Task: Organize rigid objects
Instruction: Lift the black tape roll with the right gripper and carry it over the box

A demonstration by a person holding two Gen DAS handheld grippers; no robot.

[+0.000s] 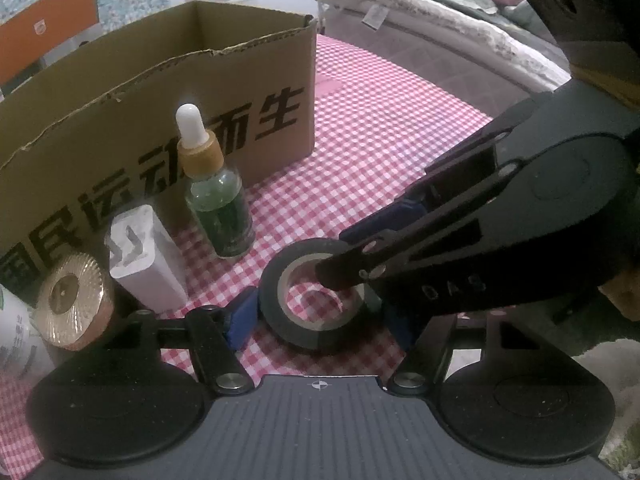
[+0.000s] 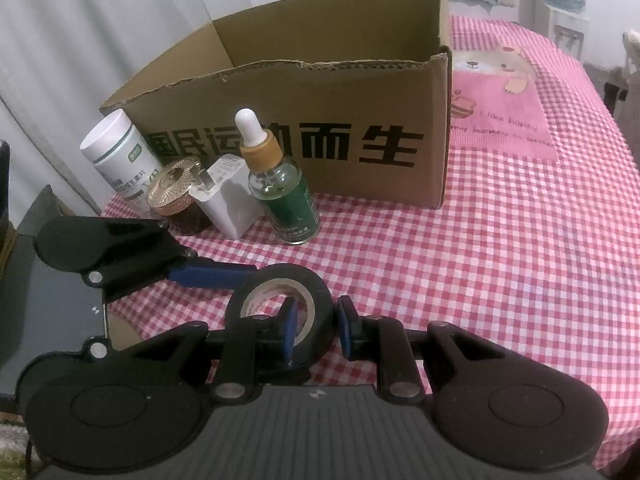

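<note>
**Two claws around a roll of black tape**

Some things are hard to see. In the left wrist view, the white bottle (image 1: 14, 336) is getting cut off at the edge, so only a bit of it is showing. The gold-lidded jar (image 1: 74, 300) is looking blurry there. The words on the bottle labels are too small to read in both views. The inside of the cardboard box (image 2: 320, 120) is staying mostly hidden behind its front wall, so I cannot tell what is lying in it. The right claw is covering part of the tape and one blue pad of the left claw.

The tape roll (image 2: 280, 304) is black with a pale ring inside. It is lying flat on the worktop (image 2: 480, 280), which is wearing a red and white checked cloth. It is sitting in front of the box, near the green dropper bottle (image 2: 286, 196) and the white plug (image 2: 224, 196).

The right claw (image 2: 316, 328) is nearly closed and is pinching the wall of the tape roll, with one finger inside the hole and one finger outside. The left claw (image 1: 316, 320) is standing about half open around the whole roll. Its left pad is looking like it is touching the roll's side, but I cannot tell if it is squeezing.
</note>
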